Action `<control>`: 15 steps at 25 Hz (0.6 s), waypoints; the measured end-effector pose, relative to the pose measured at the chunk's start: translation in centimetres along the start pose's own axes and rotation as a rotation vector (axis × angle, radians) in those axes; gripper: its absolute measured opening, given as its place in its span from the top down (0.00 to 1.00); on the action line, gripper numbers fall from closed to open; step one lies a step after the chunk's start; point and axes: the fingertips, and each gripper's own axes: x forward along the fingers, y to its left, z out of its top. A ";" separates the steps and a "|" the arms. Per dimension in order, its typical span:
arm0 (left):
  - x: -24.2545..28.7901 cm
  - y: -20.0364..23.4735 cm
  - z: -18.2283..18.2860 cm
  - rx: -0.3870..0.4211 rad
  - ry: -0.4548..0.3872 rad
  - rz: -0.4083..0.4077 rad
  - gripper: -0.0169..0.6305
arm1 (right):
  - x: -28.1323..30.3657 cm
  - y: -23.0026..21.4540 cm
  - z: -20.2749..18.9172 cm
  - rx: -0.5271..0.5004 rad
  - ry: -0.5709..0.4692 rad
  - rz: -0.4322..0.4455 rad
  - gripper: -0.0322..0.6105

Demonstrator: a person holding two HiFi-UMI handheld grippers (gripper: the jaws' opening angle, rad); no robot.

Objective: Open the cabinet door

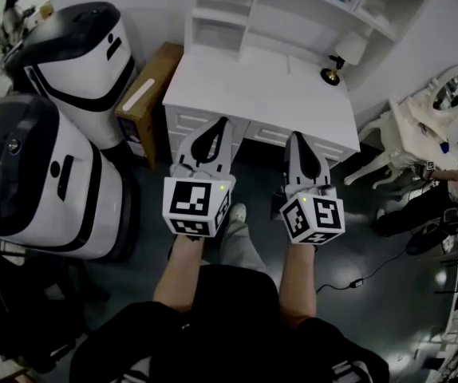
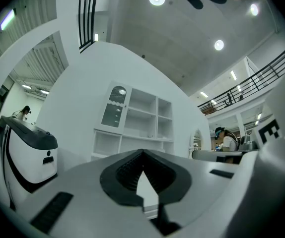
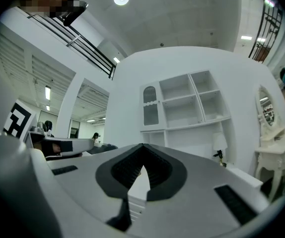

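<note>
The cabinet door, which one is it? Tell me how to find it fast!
Find the big white desk against the wall, then the white shelf unit standing on it. The cabinet door is at that unit's upper left. It alone is closed, with a round-topped glass pane; the compartments beside it are open shelves.

The left forearm (image 1: 183, 271) and right forearm (image 1: 297, 282) reach forward side by side, well apart. The left tool (image 1: 221, 126) is held about level, its jaws together at the tips (nothing between them). The right tool (image 1: 295, 138) is the same, closed and empty.
</note>
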 end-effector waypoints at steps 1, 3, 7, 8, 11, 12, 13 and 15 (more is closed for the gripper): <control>0.5 -0.2 -0.2 0.001 0.004 -0.004 0.96 | 0.2 -0.8 -0.4 0.008 0.005 -0.012 0.92; 1.7 -0.7 -0.8 0.005 0.010 -0.014 0.96 | 0.5 -2.1 -1.2 0.017 0.015 -0.031 0.92; 4.0 -1.8 -1.8 0.009 0.033 -0.038 0.96 | 1.4 -4.4 -1.8 0.042 0.019 -0.060 0.92; 4.6 -2.0 -2.0 0.008 0.037 -0.041 0.96 | 1.7 -4.9 -1.9 0.048 0.021 -0.069 0.92; 6.4 -2.0 -3.0 0.019 0.052 -0.042 0.96 | 2.9 -6.0 -2.3 0.060 0.025 -0.072 0.92; 7.0 -2.1 -3.1 0.023 0.058 -0.046 0.96 | 3.4 -6.3 -2.4 0.065 0.024 -0.068 0.92; 7.6 -2.4 -3.1 0.027 0.063 -0.051 0.96 | 3.9 -6.7 -2.4 0.071 0.023 -0.063 0.92; 8.7 -2.7 -3.2 0.032 0.072 -0.056 0.96 | 4.9 -7.2 -2.5 0.081 0.023 -0.051 0.92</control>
